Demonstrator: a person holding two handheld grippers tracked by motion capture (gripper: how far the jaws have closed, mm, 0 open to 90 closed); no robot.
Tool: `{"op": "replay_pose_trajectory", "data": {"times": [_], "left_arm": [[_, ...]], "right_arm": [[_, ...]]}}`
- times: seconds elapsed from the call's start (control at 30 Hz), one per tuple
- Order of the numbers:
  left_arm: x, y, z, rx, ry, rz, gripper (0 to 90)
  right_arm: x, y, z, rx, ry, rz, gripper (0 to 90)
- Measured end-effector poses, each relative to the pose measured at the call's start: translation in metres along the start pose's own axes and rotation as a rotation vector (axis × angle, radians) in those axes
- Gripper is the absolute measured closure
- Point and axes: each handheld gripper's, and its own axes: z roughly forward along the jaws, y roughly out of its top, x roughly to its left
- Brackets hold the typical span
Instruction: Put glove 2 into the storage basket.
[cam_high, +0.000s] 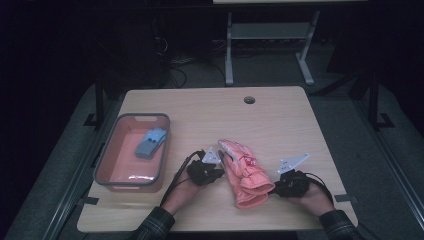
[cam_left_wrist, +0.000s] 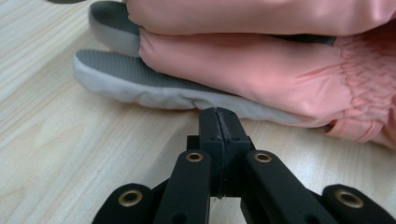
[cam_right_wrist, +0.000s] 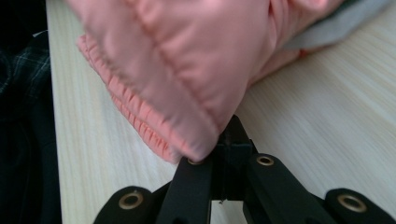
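Note:
Two pink gloves (cam_high: 245, 172) lie stacked on the wooden table (cam_high: 280, 125), fingers pointing away, cuffs towards the person. In the left gripper view the lower glove (cam_left_wrist: 243, 74) shows its grey palm with a white edge, under the upper glove (cam_left_wrist: 261, 16). My left gripper (cam_high: 221, 169) is shut, its tip (cam_left_wrist: 218, 116) touching that white edge from the left side. My right gripper (cam_high: 276, 188) is shut too, at the cuff end; the ruffled pink cuff (cam_right_wrist: 177, 84) lies against and partly over its left jaw, with its tip (cam_right_wrist: 233, 128) on the table.
A salmon bin with a grey rim (cam_high: 125, 116) stands at the left of the table and holds a blue glove (cam_high: 150, 142). A round cable hole (cam_high: 249, 99) sits near the far edge. A metal stand (cam_high: 270, 35) is behind the table.

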Motion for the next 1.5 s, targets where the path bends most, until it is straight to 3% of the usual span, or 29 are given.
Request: {"op": "replay_pose_trajectory", "data": {"times": [0.7, 1.03, 1.4, 1.5], "left_arm": [[0.012, -0.002, -0.007, 0.012, -0.017, -0.006, 89.5], [0.015, -0.003, -0.009, -0.004, -0.024, -0.034, 89.5], [0.02, -0.004, -0.01, 0.001, -0.026, -0.041, 89.4], [0.021, -0.004, -0.012, 0.008, -0.017, -0.046, 85.8]], "right_arm": [[0.03, 0.032, 0.039, -0.011, 0.052, -0.084, 90.0], [0.042, 0.043, 0.054, -0.013, 0.074, -0.123, 90.0], [0.047, 0.05, 0.062, -0.02, 0.075, -0.132, 90.0], [0.046, 0.049, 0.059, -0.021, 0.073, -0.116, 90.0]]}}
